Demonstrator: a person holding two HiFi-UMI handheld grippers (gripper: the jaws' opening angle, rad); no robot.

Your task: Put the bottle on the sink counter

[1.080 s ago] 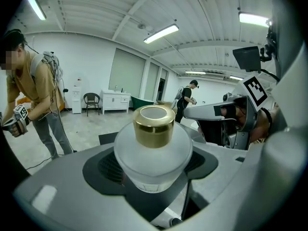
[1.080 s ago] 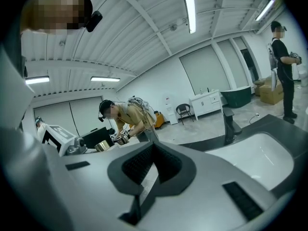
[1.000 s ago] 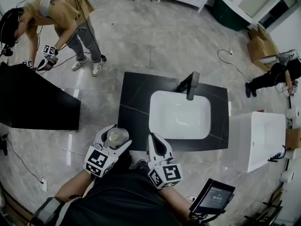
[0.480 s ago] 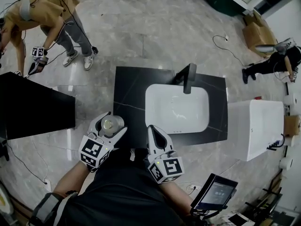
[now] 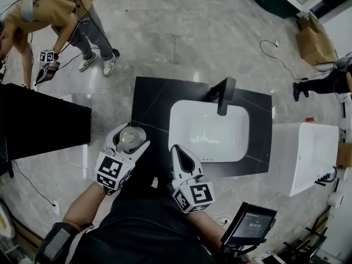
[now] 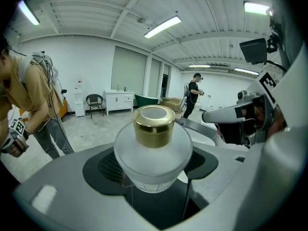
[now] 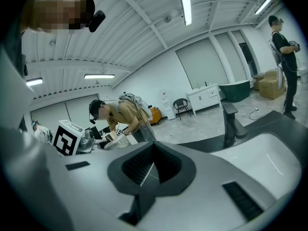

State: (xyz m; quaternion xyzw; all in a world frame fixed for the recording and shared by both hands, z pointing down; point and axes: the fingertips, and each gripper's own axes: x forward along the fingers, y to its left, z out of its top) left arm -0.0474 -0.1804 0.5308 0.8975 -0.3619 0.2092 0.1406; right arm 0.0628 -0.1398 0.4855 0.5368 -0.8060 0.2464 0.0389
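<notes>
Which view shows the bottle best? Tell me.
The left gripper view: the bottle fills its centre, frosted body and gold cap clear. The head view shows only its top, small. The right gripper view doesn't show it clearly.

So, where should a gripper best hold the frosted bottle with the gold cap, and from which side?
Take the bottle by its wide frosted body, below the gold cap, from the side: it stands upright, and the left gripper holds it so.

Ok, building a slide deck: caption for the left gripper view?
Left gripper holding a frosted, gold-capped bottle upright between its jaws.
</notes>
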